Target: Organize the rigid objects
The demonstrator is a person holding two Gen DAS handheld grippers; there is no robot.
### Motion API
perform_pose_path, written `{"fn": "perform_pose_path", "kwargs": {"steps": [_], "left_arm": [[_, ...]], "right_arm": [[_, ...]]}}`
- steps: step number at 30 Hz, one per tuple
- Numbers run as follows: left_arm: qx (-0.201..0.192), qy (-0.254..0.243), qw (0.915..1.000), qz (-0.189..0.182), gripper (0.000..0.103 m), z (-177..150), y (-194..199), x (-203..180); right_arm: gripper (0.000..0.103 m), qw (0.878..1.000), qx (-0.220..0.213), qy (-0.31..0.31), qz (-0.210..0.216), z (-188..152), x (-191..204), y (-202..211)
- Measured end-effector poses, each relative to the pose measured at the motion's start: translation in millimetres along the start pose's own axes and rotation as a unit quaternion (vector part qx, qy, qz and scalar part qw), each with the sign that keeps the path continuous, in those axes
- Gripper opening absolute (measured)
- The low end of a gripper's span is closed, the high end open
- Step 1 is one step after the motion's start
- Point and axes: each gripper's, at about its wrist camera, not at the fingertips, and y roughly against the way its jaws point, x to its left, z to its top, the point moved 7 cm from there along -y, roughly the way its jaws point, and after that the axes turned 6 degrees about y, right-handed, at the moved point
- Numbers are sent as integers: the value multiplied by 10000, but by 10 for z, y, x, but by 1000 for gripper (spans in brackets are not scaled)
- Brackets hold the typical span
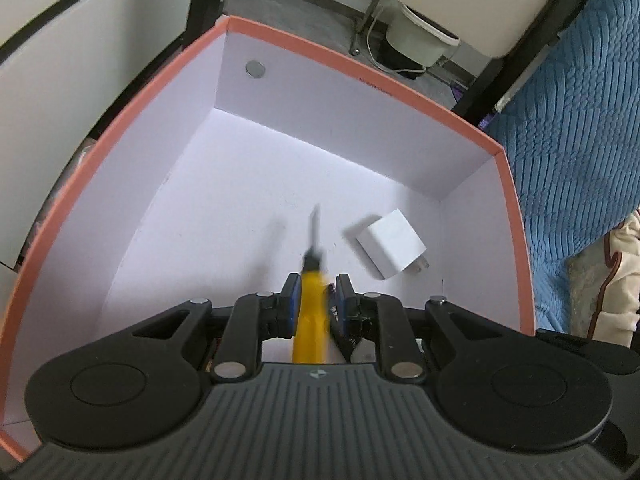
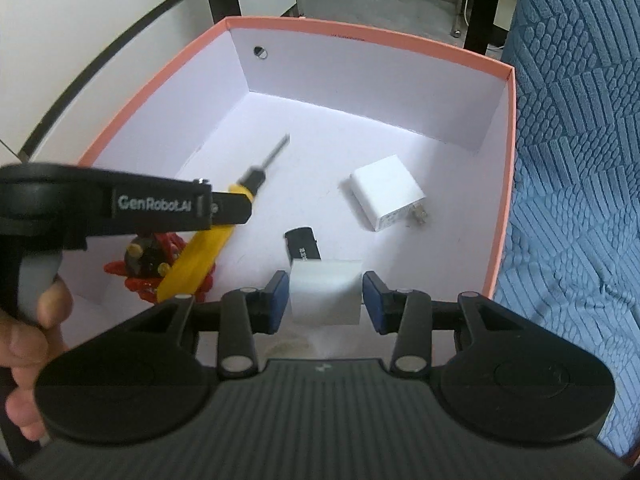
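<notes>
The left claw (image 1: 314,296) pinches a yellow-handled screwdriver (image 1: 312,312) between its blue pads, low in the centre of the left wrist view, with the blurred metal tip pointing up over the white floor of the pink-rimmed box (image 1: 360,64). The right claw (image 2: 325,298) holds a white block (image 2: 326,298) between its pads at the lower middle of the right wrist view; whether the pads press on it cannot be told. Inside the box, a white plug adapter (image 2: 386,192) lies right of centre, a small black device (image 2: 303,244) just above the block, and a red toy (image 2: 148,268) at lower left, partly hidden by the screwdriver. A blue quilted cloth (image 2: 580,160) fills the right edge.
</notes>
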Motion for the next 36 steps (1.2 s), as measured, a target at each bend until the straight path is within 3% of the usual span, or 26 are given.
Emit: {"fn": "perform_pose_path", "kwargs": {"steps": [4, 19, 28, 36], "left_arm": [[-107, -18, 9999, -17, 21, 32, 156, -30], [-1002, 49, 9945, -310, 21, -21, 1424, -262], [-1458, -112, 9886, -346, 21, -227, 2126, -387], [-1595, -298, 9862, -324, 21, -499, 2438, -457]], "right_arm": [[52, 9999, -78, -80, 89, 31, -31, 141], [52, 9940, -1081, -142, 92, 162, -58, 1251], [52, 9883, -1526, 0, 71, 46, 80, 1808], [52, 9847, -1739, 73, 16, -177, 223, 2110]]}}
